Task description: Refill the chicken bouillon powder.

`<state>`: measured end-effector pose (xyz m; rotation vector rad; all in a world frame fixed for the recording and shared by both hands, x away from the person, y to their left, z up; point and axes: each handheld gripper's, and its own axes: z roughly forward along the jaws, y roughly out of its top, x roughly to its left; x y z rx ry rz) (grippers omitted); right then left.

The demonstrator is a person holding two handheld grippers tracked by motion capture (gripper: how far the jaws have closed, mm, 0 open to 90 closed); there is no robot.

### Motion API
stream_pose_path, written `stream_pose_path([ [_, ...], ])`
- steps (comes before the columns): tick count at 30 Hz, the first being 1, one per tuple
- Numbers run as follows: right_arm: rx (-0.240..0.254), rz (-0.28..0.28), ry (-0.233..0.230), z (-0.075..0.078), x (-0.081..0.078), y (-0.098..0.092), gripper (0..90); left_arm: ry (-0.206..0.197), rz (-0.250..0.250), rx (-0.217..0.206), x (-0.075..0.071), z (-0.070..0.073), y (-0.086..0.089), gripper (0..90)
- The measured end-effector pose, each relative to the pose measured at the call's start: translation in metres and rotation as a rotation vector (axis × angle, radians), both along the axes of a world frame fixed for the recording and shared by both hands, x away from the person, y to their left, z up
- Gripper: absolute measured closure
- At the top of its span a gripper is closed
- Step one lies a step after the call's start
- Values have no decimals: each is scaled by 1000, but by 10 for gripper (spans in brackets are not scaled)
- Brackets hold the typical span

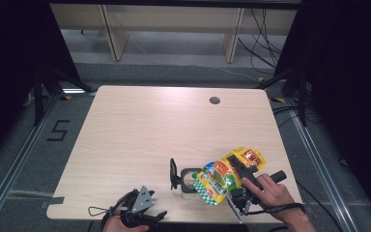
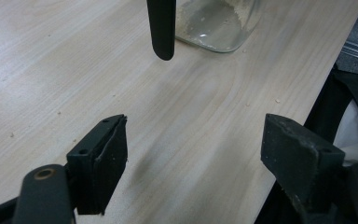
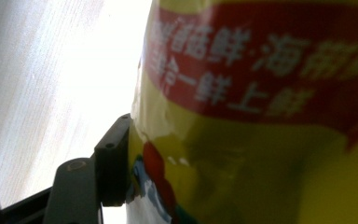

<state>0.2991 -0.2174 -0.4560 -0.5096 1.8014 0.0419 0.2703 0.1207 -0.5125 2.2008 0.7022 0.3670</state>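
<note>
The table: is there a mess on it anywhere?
Yes, a small one. Pale crumbs are scattered on the wooden table near the glass jar, which has powdery residue on its inside. The yellow bag is tipped over the jar in the right tool.

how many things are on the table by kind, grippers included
yellow snack bag: 1
glass jar with its black lid swung open: 1
grippers: 2, the left gripper open over bare table, the right gripper clamped on the bag
total: 4
</note>
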Motion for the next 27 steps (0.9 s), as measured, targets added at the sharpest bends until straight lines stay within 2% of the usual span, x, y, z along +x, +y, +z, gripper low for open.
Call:
stream_pose_path([
  [6, -2, 1, -9, 0, 0, 1, 351, -1, 1, 4, -1, 0, 0, 226],
  [7, -8, -22, -3, 1, -1, 2, 352, 3, 2, 0, -1, 0, -1, 226],
  [8, -5, -2, -15, 1, 0, 2, 352, 5, 1, 0, -1, 0, -1, 226],
  [11, -12, -1, -25, 1, 0, 2, 352, 5, 0, 1, -1, 0, -1, 226],
  [12, -27, -15, -13, 3, -1, 2, 352, 5, 1, 0, -1, 0, -1, 225],
  [13, -17, 4, -21, 2, 0, 3, 352, 4, 0, 2, 0, 0, -1, 226],
  [15, -2, -2, -24, 1, 0, 2, 352, 4, -2, 2, 0, 0, -1, 226],
  [20, -40, 2, -41, 2, -2, 3, 353, 4, -2, 2, 0, 0, -1, 226],
  [27, -43, 13, -60, 3, -2, 3, 353, 4, -4, 2, 0, 0, -1, 226],
])
